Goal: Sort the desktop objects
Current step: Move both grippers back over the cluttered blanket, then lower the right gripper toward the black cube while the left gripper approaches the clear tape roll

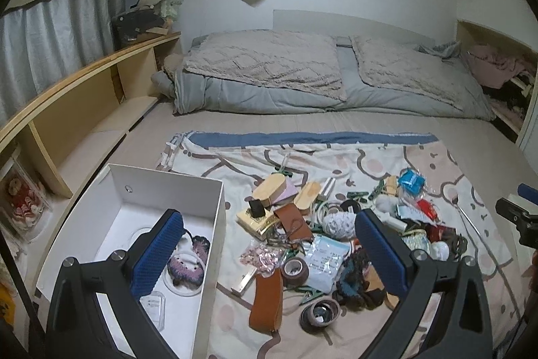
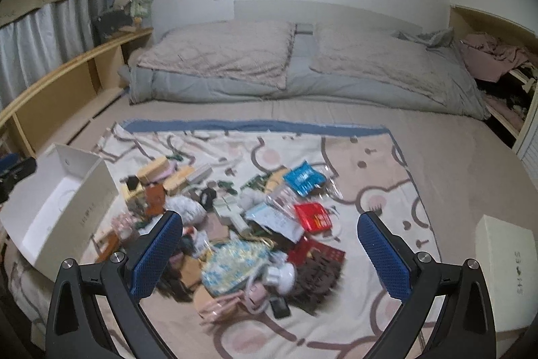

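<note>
A heap of small objects lies on a patterned blanket (image 1: 420, 157) on a bed: a brown leather case (image 1: 266, 301), tape rolls (image 1: 295, 270), a white pouch (image 1: 324, 261), a blue packet (image 2: 303, 178), a red packet (image 2: 314, 217), a floral pouch (image 2: 232, 263). A white open box (image 1: 188, 190) at the left holds a purple crocheted piece (image 1: 188, 270) and clear lids. My left gripper (image 1: 269, 244) hangs open above the box's right wall and the heap, holding nothing. My right gripper (image 2: 270, 241) is open over the heap's near side, empty. The box (image 2: 97, 184) shows at the left in the right wrist view.
A cream shoe box (image 2: 504, 271) sits at the right edge of the bed. Folded grey bedding and pillows (image 1: 269, 73) lie at the far end. A wooden shelf (image 1: 84, 83) runs along the left wall. The other gripper (image 1: 519, 217) shows at the right edge.
</note>
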